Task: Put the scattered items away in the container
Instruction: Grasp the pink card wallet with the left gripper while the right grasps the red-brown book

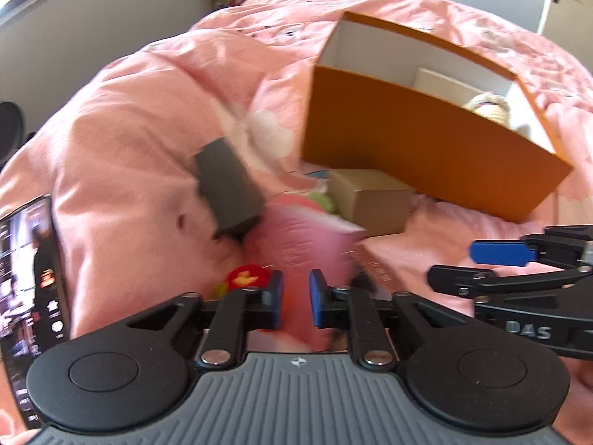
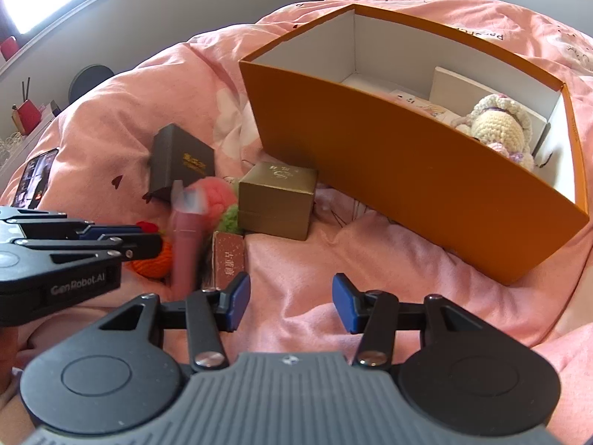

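The left gripper (image 1: 296, 298) pinches a slim pink box (image 1: 307, 256) just above the bed (image 1: 129, 118); its fingers should stay clamped while it clears the orange container's (image 2: 407, 170) near wall. The right gripper's (image 2: 290, 302) fingers are spread, empty.

Far right on bed (image 2: 370, 296): open box (image 2: 407, 170) with crochet doll (image 2: 496, 126) inside. Left of it, small box (image 2: 276, 200), dark case (image 2: 178, 163) farther left.

Black grippers (image 2: 290, 302), blue pads (image 1: 317, 302), grey ribbed bodies, silver screws
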The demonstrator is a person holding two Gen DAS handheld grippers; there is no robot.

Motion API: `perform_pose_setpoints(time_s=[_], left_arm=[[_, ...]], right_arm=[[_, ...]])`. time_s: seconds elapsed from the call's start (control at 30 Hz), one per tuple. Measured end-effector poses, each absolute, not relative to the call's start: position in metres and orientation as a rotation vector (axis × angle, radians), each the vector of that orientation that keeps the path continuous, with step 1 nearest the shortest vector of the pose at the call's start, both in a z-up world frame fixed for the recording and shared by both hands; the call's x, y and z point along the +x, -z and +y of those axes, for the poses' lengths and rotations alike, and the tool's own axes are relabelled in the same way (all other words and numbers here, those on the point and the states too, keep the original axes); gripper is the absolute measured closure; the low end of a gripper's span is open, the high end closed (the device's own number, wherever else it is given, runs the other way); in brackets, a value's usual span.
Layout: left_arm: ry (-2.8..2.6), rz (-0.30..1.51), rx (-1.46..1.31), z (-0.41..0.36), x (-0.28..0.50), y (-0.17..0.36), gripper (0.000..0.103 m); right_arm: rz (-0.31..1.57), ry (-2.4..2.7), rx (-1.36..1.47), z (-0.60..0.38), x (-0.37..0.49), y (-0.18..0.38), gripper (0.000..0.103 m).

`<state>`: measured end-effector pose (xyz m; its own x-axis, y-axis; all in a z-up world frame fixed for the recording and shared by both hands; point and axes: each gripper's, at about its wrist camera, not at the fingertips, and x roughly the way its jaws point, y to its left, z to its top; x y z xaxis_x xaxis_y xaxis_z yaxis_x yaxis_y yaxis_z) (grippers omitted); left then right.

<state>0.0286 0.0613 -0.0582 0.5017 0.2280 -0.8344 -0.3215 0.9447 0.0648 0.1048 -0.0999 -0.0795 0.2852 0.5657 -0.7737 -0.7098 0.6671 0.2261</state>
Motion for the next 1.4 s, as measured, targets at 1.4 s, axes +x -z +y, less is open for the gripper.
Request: perform_pose_setpoints(time_s=[1.4], left_arm=[[-0.343,0.983,-0.143,0.054,0.050,0.067,0.059]], right_arm=[[0.976,-0.960,-0.180,-0.092,0.104,0.079,0.061]])
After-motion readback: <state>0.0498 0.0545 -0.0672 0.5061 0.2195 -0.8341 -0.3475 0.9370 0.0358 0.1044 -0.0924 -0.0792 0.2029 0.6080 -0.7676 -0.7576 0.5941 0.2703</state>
